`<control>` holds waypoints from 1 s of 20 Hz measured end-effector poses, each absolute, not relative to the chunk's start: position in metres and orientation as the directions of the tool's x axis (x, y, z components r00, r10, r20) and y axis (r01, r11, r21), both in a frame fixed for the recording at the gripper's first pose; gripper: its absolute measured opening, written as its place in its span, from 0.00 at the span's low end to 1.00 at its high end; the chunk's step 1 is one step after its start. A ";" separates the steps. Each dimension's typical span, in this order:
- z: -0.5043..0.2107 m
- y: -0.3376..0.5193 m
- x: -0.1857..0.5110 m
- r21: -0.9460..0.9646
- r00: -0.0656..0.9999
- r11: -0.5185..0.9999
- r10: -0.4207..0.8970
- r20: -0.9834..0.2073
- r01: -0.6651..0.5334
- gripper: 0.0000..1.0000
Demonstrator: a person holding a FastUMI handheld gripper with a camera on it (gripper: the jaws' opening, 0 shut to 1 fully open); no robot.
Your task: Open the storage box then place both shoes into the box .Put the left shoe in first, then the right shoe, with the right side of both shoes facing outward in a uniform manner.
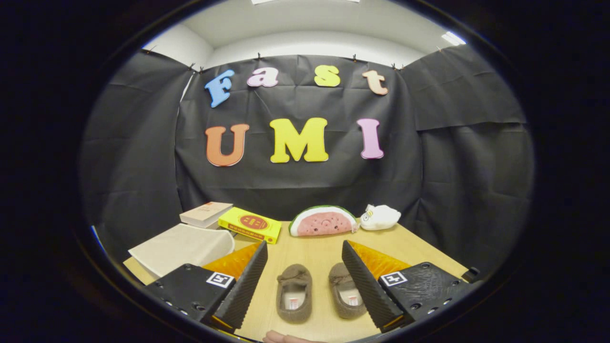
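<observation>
Two small brown fuzzy shoes lie side by side on the wooden table, toes pointing away. The left shoe sits in the gap between my fingers. The right shoe lies beside it, partly hidden by my right finger. My gripper hovers above them, open wide and holding nothing. The white storage box stands to the left beyond my left finger, its lid down.
At the back of the table are a pale book, a yellow box, a watermelon-slice plush and a white plush. Part of a hand shows at the near edge.
</observation>
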State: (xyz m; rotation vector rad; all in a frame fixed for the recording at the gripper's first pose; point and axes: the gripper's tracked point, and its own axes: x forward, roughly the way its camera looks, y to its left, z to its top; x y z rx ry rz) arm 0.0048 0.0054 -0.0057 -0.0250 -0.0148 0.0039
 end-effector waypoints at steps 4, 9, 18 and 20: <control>-0.005 0.013 0.007 -0.037 0.999 0.999 0.027 0.033 -0.026 0.95; -0.015 0.054 0.032 0.011 0.981 0.982 0.188 0.041 -0.189 0.95; -0.069 0.164 0.071 0.296 0.774 0.766 0.623 -0.118 -0.571 0.96; -0.083 0.178 0.078 0.368 0.704 0.706 0.690 -0.168 -0.605 0.96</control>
